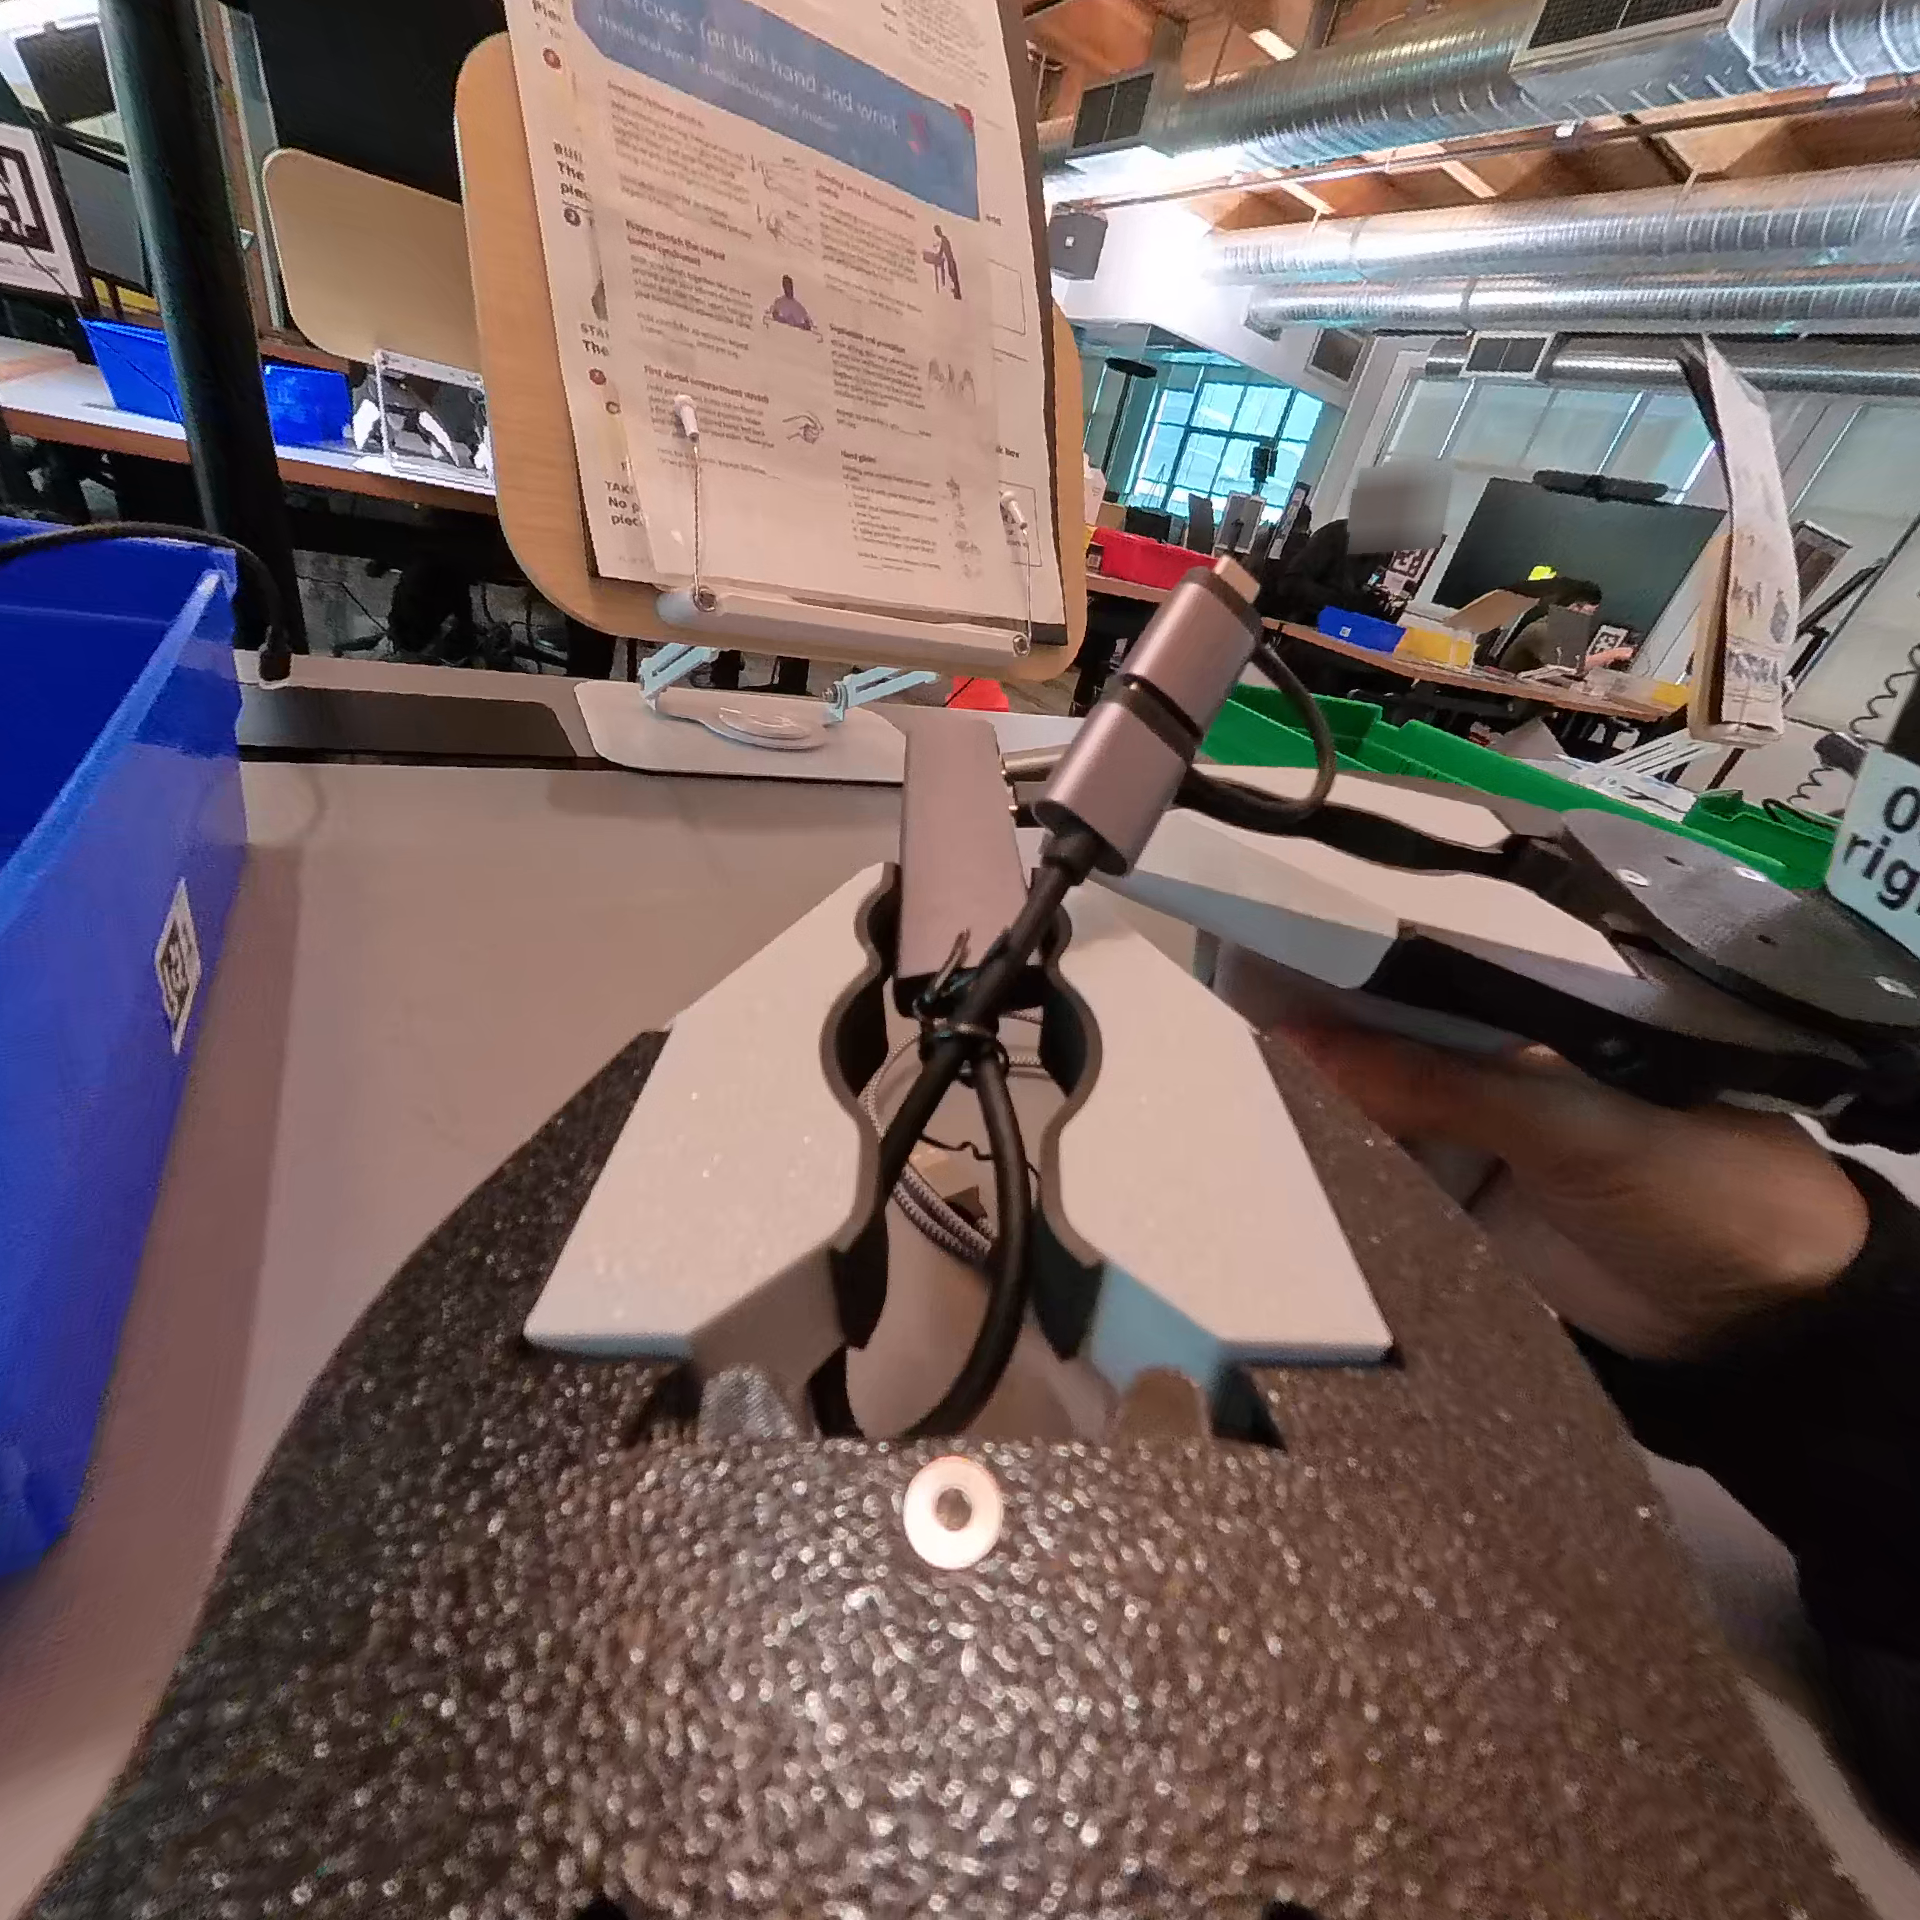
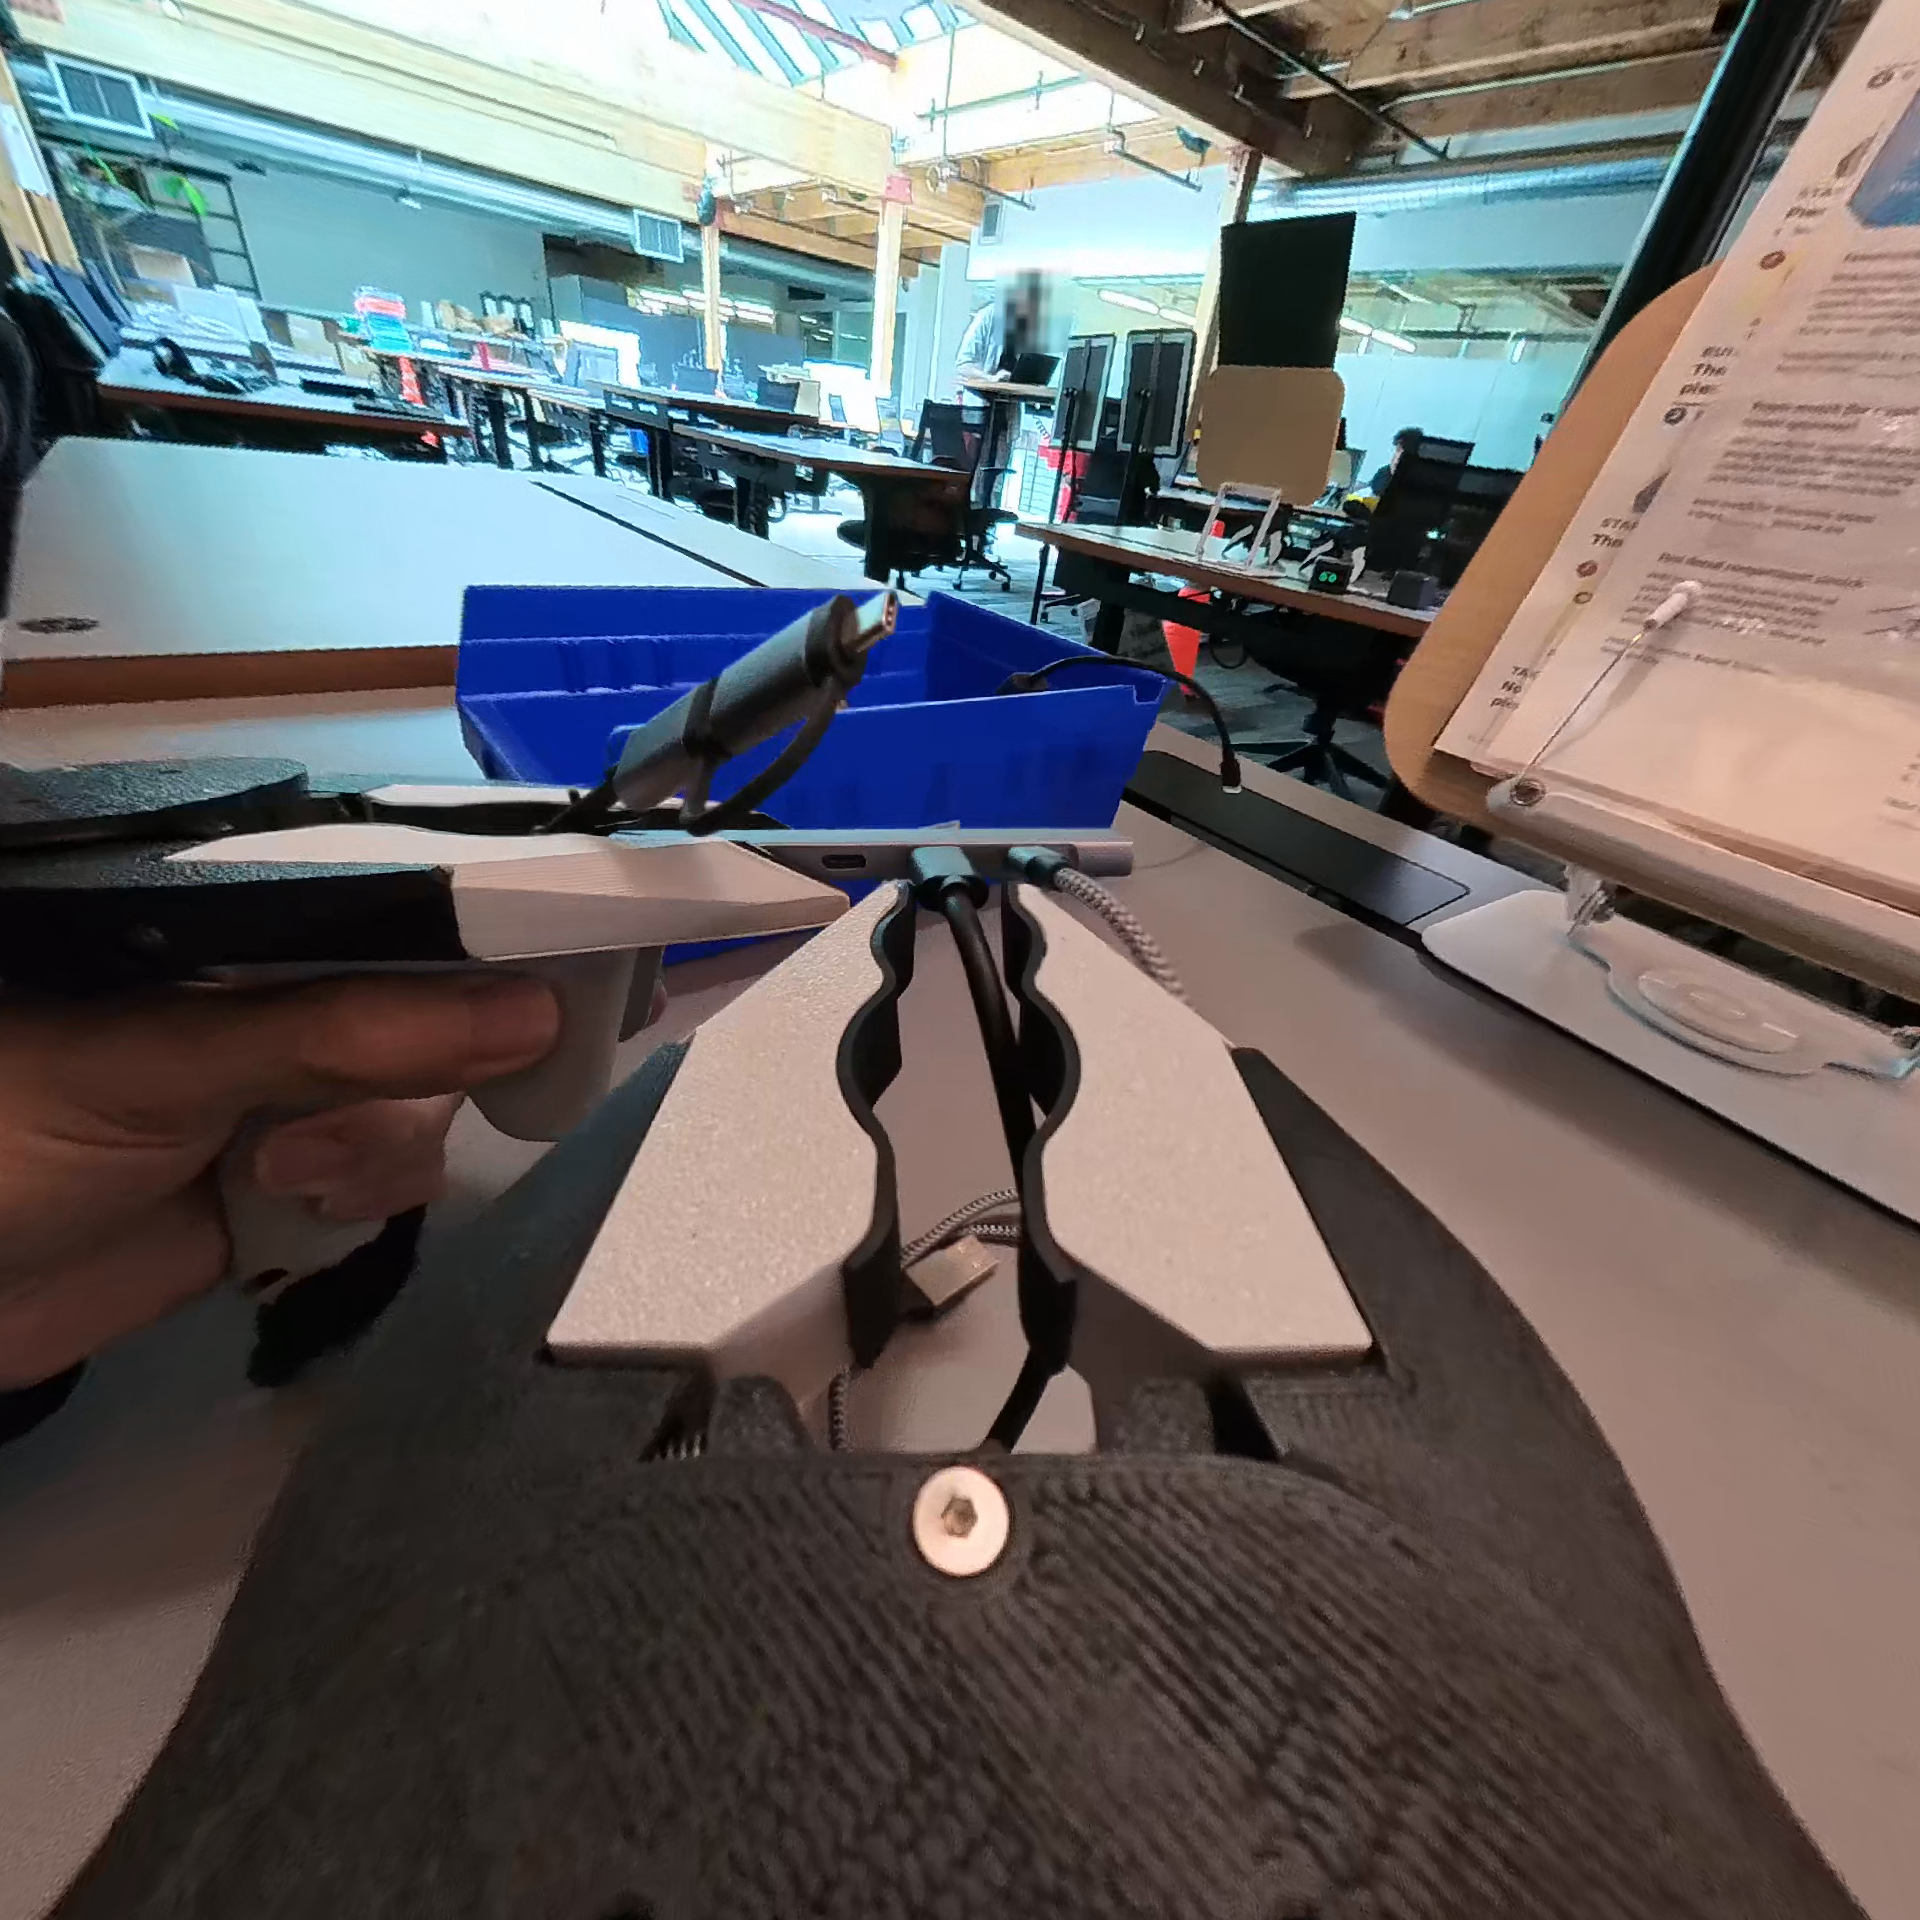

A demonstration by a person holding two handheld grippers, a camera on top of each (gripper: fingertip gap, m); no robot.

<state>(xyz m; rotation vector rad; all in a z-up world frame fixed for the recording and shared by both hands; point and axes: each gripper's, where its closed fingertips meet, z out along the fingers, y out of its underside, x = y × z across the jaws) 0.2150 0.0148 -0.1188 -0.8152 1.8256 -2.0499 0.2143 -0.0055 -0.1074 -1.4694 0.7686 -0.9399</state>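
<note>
My left gripper (image 1: 966, 904) is shut on a flat grey hub (image 1: 951, 821) and holds it above the table. In the right wrist view the left gripper reaches in from the left with the hub (image 2: 1091, 858) sticking out of it. A black cable's plug (image 2: 940, 868) and a braided grey cable (image 2: 1117, 920) are plugged into the hub's edge. My right gripper (image 2: 956, 906) is shut on the black plug, and the black cable (image 2: 992, 1029) runs back between its fingers. The cable's other end, a grey two-part connector (image 1: 1153, 707), sticks up above the hub and also shows in the right wrist view (image 2: 769, 675).
A blue bin (image 1: 104, 935) stands at the left of the table, behind the hub in the right wrist view (image 2: 987, 758). A wooden document stand with printed sheets (image 1: 790, 312) is at the back. A green bin (image 1: 1351, 738) lies to the right. A loose black cable (image 2: 1195, 707) hangs over the blue bin. My left and right fingertips are right by each other.
</note>
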